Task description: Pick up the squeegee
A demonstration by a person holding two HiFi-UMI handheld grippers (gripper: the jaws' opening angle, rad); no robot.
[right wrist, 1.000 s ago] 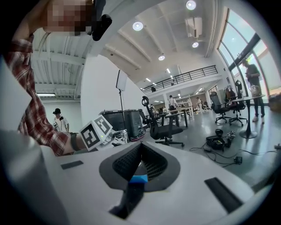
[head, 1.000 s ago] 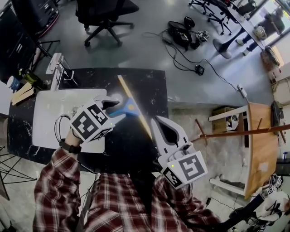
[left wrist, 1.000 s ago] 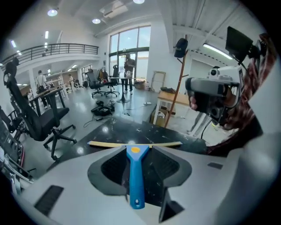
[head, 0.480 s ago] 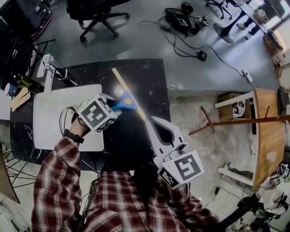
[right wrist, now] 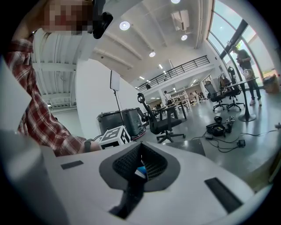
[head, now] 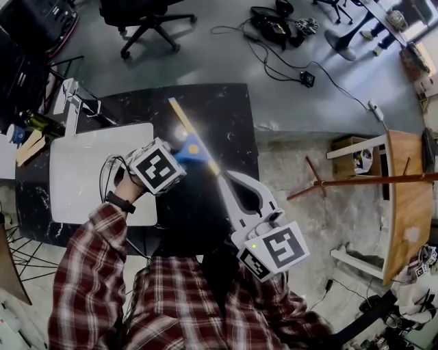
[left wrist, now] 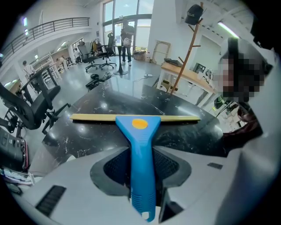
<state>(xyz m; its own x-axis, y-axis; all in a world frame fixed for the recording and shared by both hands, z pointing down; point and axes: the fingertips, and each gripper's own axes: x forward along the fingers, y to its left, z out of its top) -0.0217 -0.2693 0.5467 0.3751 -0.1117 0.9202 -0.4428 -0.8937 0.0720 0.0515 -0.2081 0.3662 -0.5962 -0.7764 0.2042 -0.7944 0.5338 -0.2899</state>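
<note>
The squeegee (head: 194, 150) has a blue handle with an orange dot and a long yellow blade. It is over the black marble table (head: 226, 116). My left gripper (head: 179, 156) is shut on the handle, and its marker cube sits just behind. In the left gripper view the handle (left wrist: 139, 145) runs straight between the jaws of the left gripper (left wrist: 140, 169), with the blade (left wrist: 96, 117) crosswise ahead. I cannot tell whether the blade rests on the table. My right gripper (head: 226, 179) hovers close by at the right, shut and holding nothing, its tips near the blade's near end. The right gripper (right wrist: 140, 169) points toward the left one.
A white board (head: 82, 171) lies on the table's left half, with bottles and a stand at the far left edge. An office chair (head: 147, 17) and cables are on the floor beyond. A wooden coat stand (head: 363, 181) and a wooden desk (head: 404, 205) are to the right.
My left gripper, shut on the squeegee handle throughout, has shifted a little to the right with it. The right gripper has stayed about where it was, still shut.
</note>
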